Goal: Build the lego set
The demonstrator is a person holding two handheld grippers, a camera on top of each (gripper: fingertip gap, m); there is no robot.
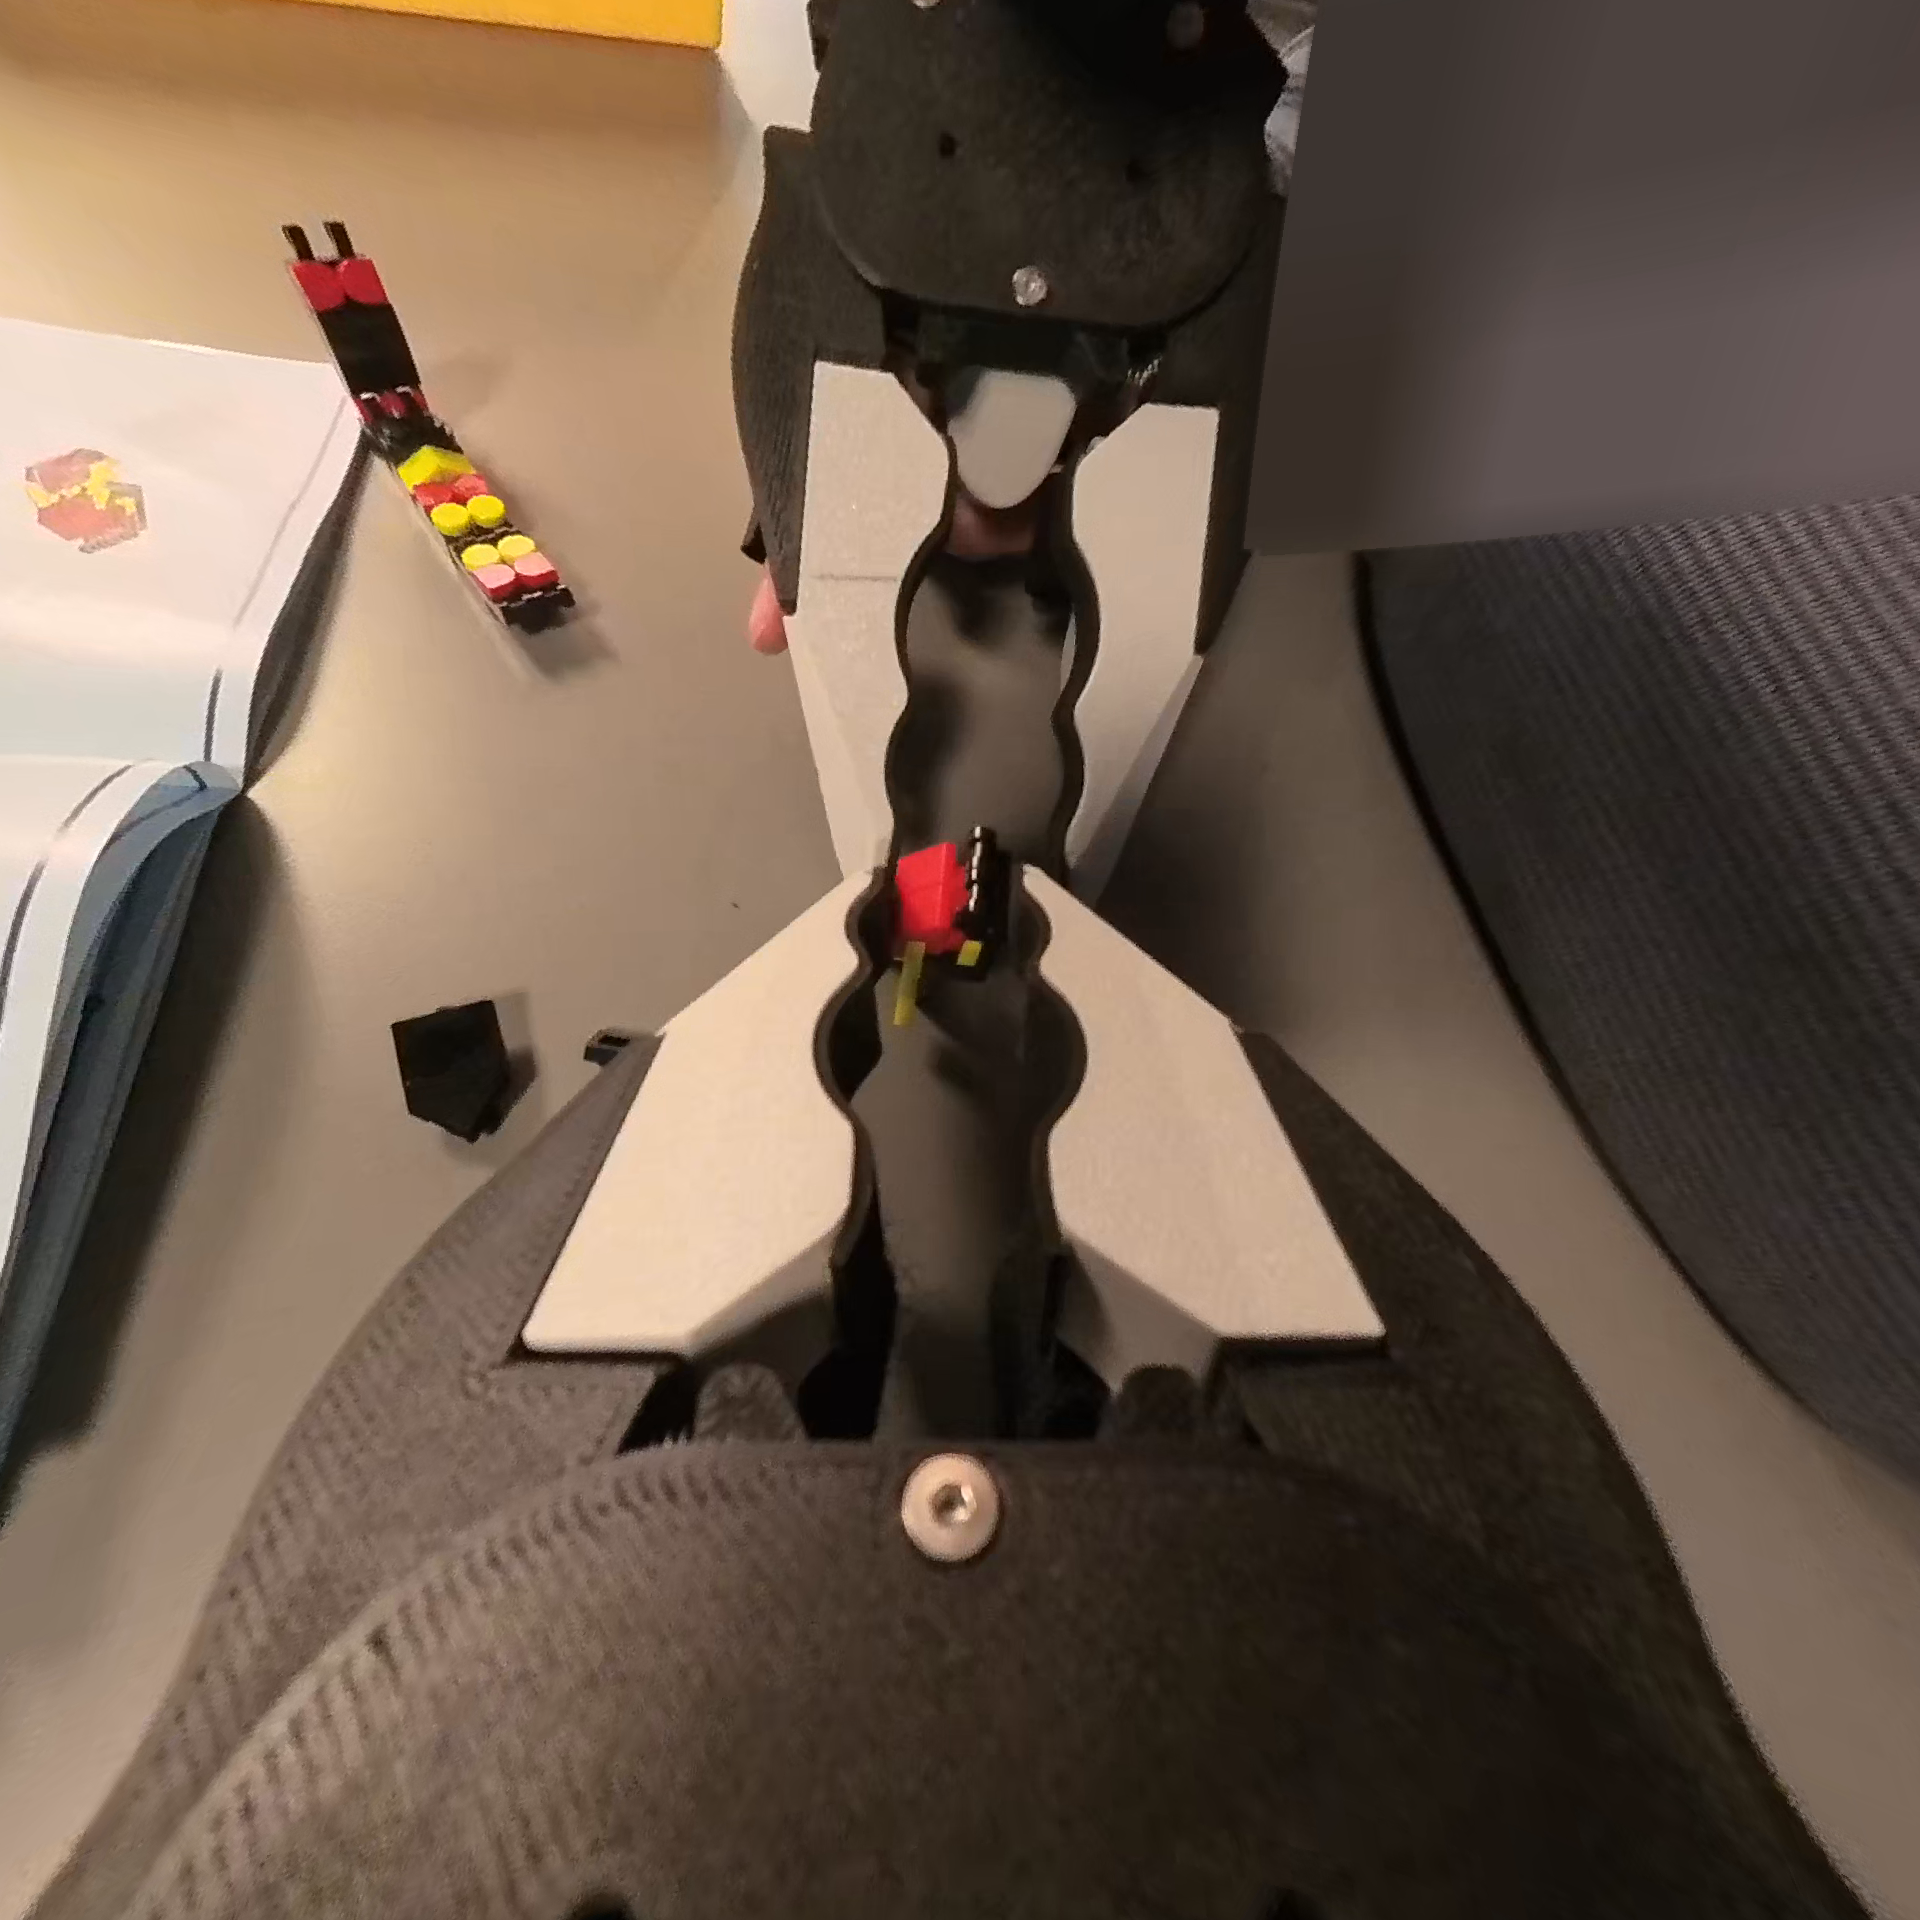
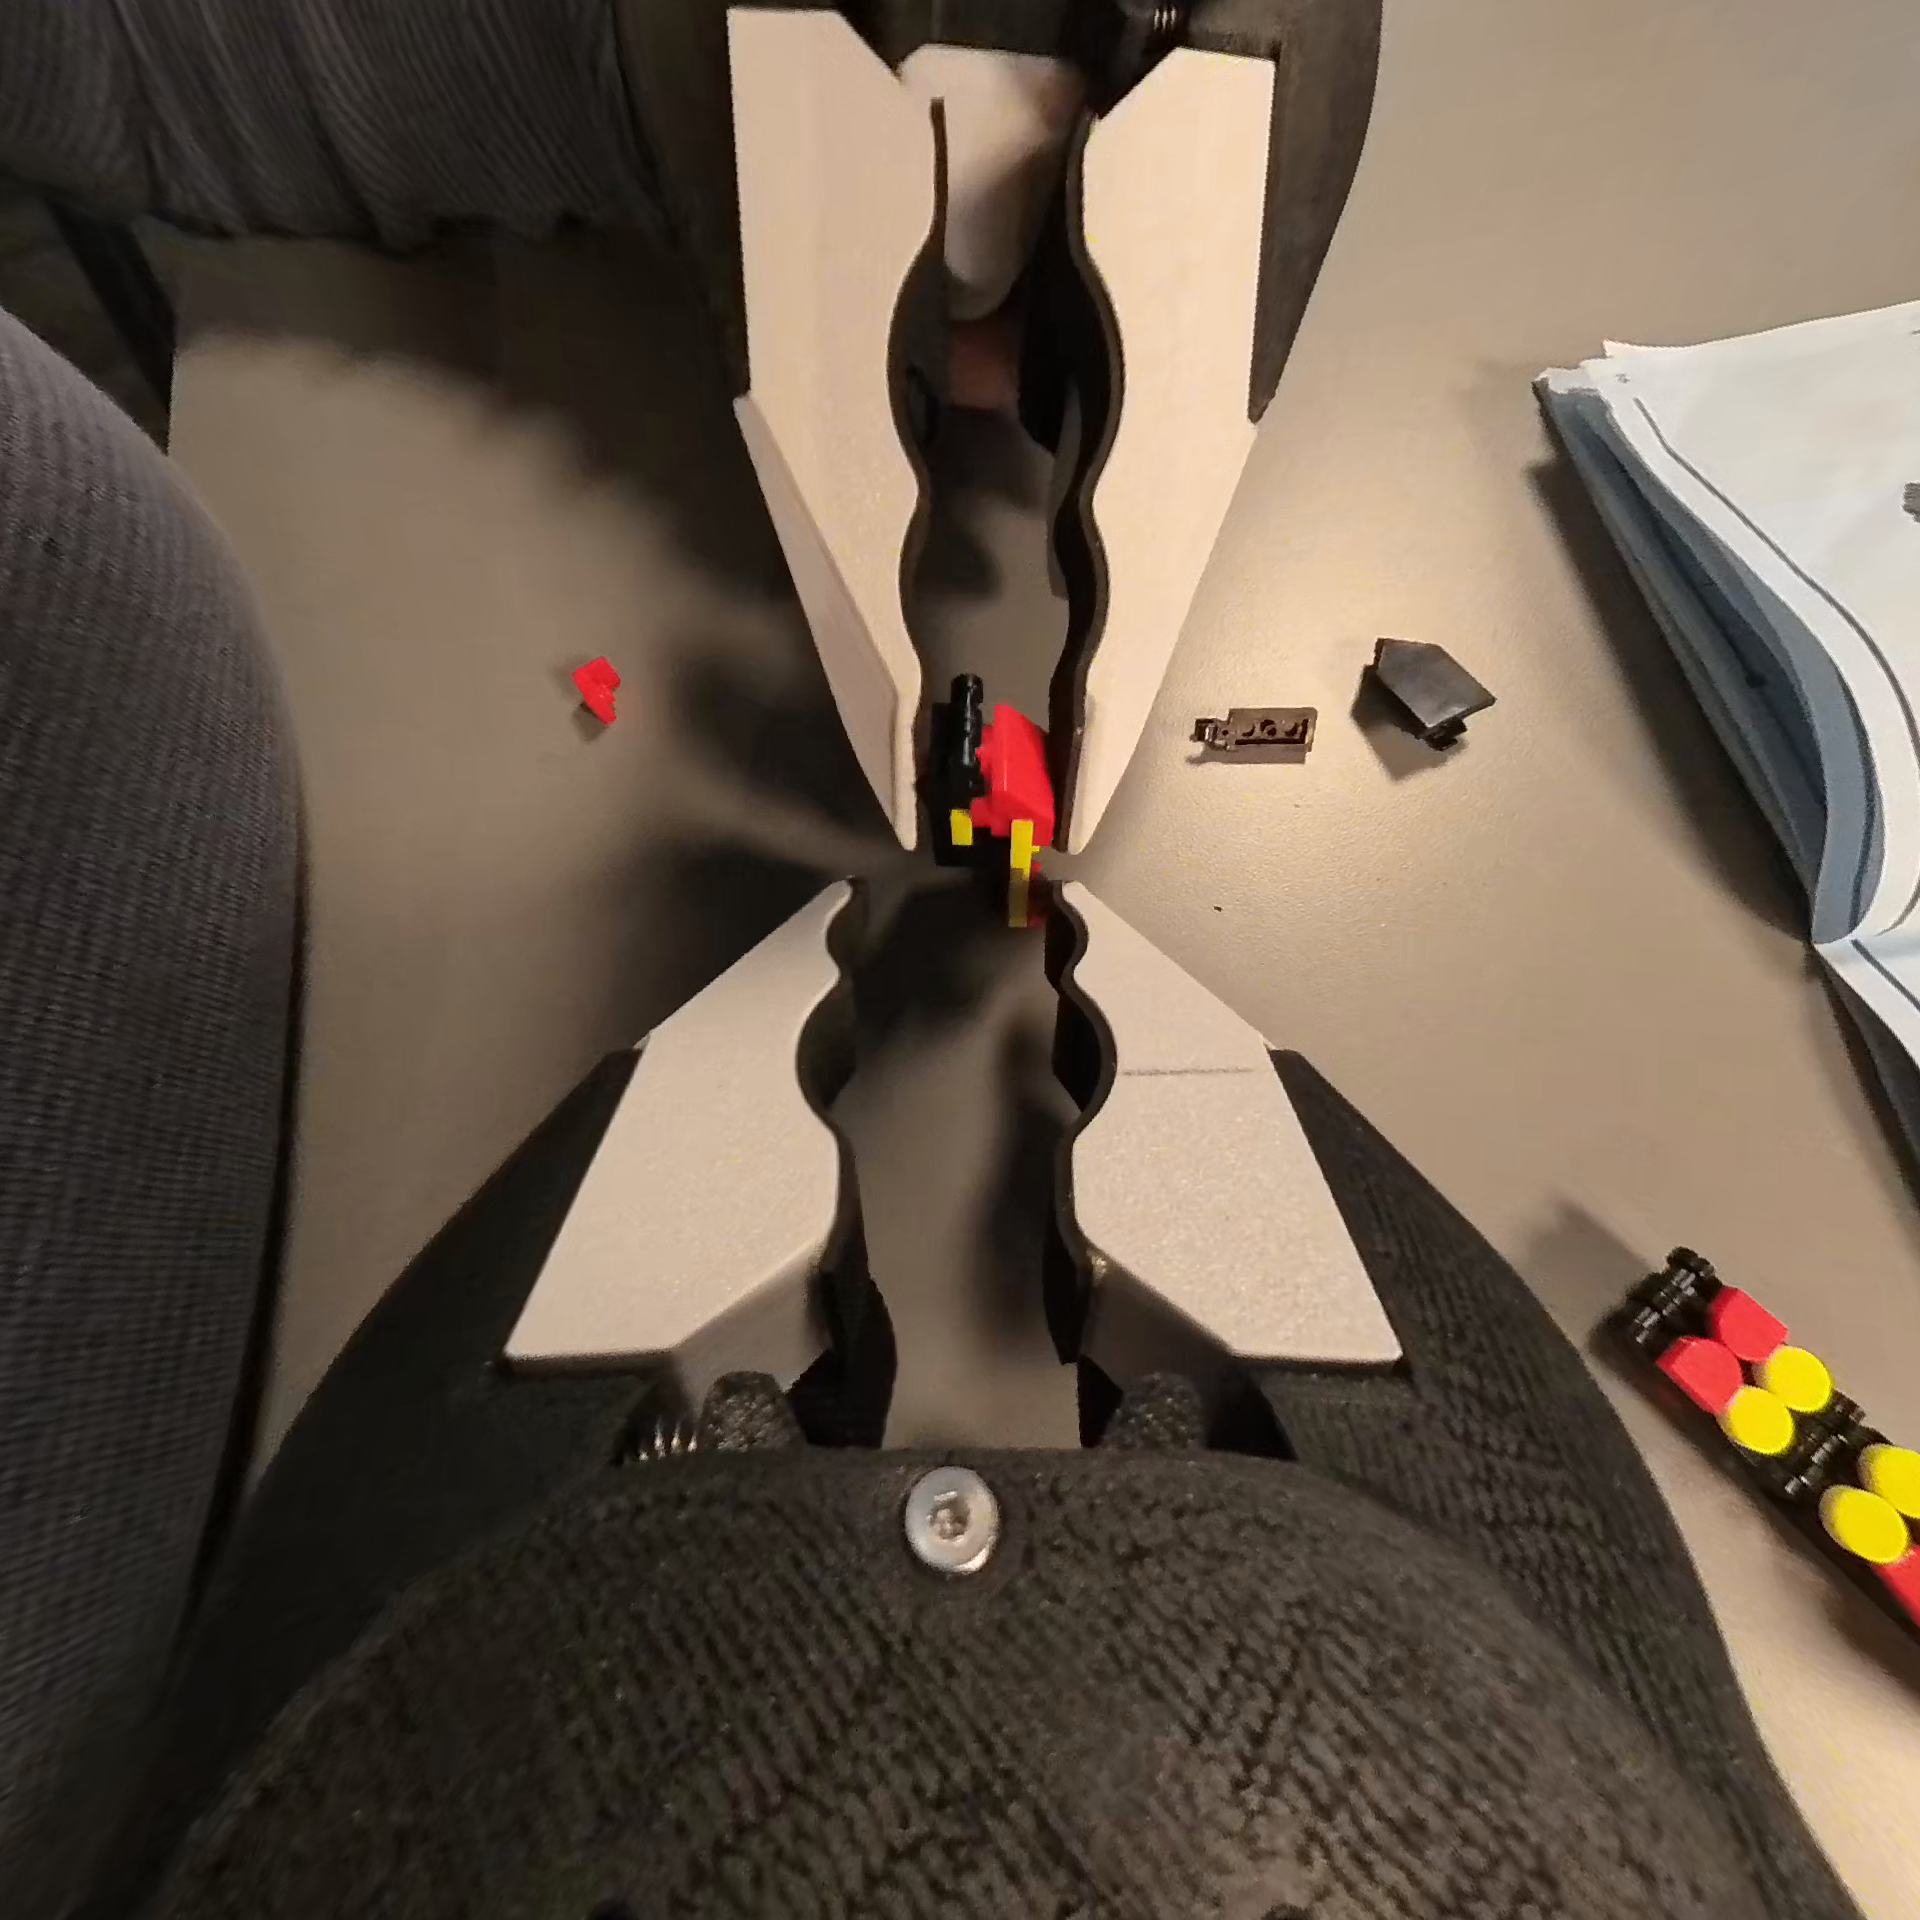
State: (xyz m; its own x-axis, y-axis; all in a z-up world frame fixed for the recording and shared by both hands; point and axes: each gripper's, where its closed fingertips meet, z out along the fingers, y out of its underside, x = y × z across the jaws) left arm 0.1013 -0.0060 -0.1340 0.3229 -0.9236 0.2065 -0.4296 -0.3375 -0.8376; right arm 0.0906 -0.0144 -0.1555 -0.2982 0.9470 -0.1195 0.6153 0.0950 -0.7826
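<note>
The left gripper (image 1: 951, 914) pinches a small red, black and yellow lego assembly (image 1: 948, 904) at its fingertips, above the grey table (image 1: 644, 831). Tip to tip with it, the right gripper (image 2: 961, 904) stands narrowly parted, one finger touching the assembly's yellow piece (image 2: 1021, 883). A long studded lego strip (image 1: 436, 457) lies well apart beside the instruction booklet (image 1: 135, 582).

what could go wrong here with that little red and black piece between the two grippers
1. The small red and black assembly sits only at the fingertips of the left gripper; a twist might drop it.
2. Its thin yellow part sticks out toward the right gripper and could snap off.
3. The loose red brick lies near the table edge.
</note>
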